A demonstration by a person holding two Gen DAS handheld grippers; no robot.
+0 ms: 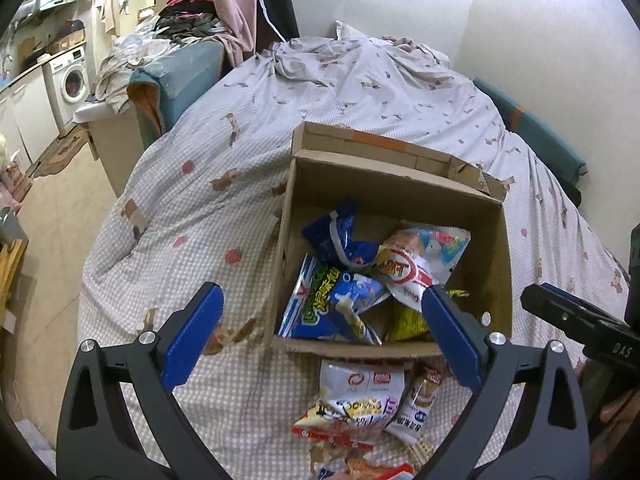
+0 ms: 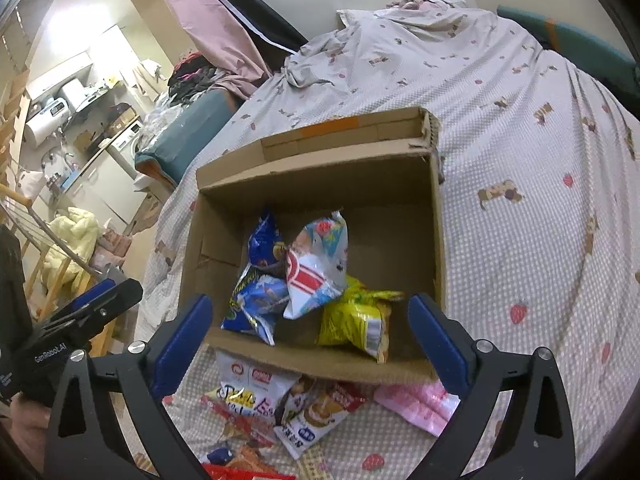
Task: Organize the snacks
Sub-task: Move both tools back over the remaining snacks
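Observation:
An open cardboard box (image 1: 492, 248) (image 2: 400, 184) stands on the bed and holds several snack packets: blue ones (image 1: 340, 236) (image 2: 262, 240), a red-and-white one (image 1: 416, 268) (image 2: 316, 276) and a yellow one (image 1: 408, 320) (image 2: 356, 320). More packets (image 1: 356, 400) (image 2: 256, 396) and a pink packet (image 2: 420, 400) lie on the cover in front of the box. My left gripper (image 1: 324, 312) hangs open above the box's near left corner, with nothing between its fingers. My right gripper (image 2: 310, 320) is open over the box's near wall, also empty. Each gripper shows at the edge of the other's view.
The bed cover (image 1: 224, 208) (image 2: 540, 220) is checked with small prints and rumpled at the far end by the wall. To the left are a teal couch with piled clothes (image 1: 176, 52), a washing machine (image 1: 70, 80) and the floor (image 1: 60, 216).

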